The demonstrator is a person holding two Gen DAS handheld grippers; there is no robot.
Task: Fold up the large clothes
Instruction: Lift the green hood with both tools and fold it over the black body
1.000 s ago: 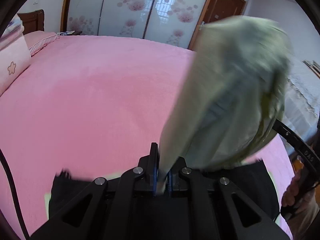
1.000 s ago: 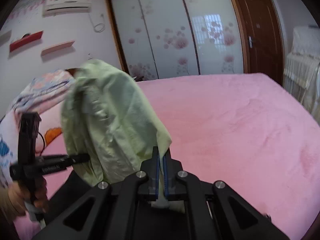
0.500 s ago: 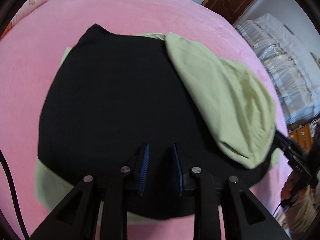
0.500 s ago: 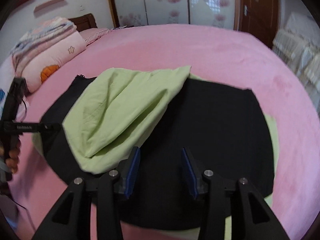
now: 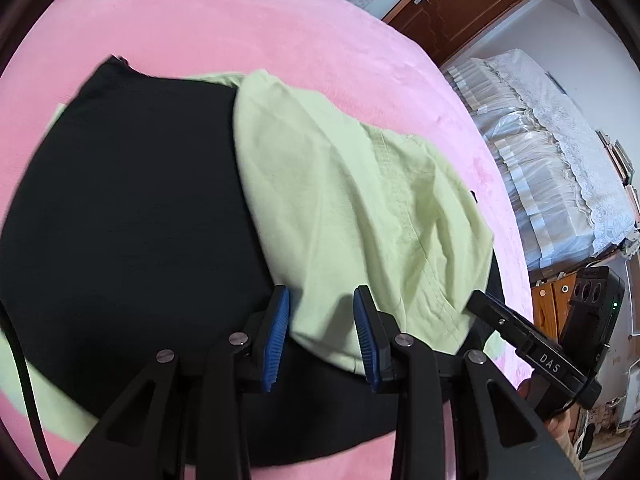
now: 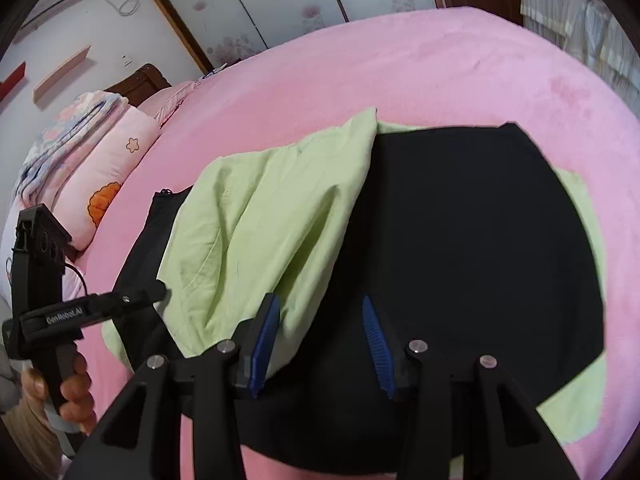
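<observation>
A light green garment (image 5: 352, 208) lies folded over a black garment (image 5: 132, 216) on the pink bed (image 5: 224, 20). My left gripper (image 5: 320, 336) is open, its blue pads either side of the green garment's near edge, holding nothing. My right gripper (image 6: 320, 340) is open above the black garment (image 6: 460, 240), its left pad at the edge of the green garment (image 6: 264, 224). Each gripper shows in the other's view: the right one (image 5: 532, 344) at the green garment's right edge, the left one (image 6: 80, 312) at its left edge.
Green fabric pokes out under the black garment (image 6: 580, 400). Folded quilts and pillows (image 6: 92, 168) lie at the bed's head. Sliding wardrobe doors (image 6: 280, 0) and a brown door (image 5: 460, 4) stand beyond the bed. White lace-covered furniture (image 5: 552, 160) stands at the right.
Both grippers held the green garment up a second ago, then laid it onto the black garment and opened. Since then they have shifted slightly closer to the green fold.
</observation>
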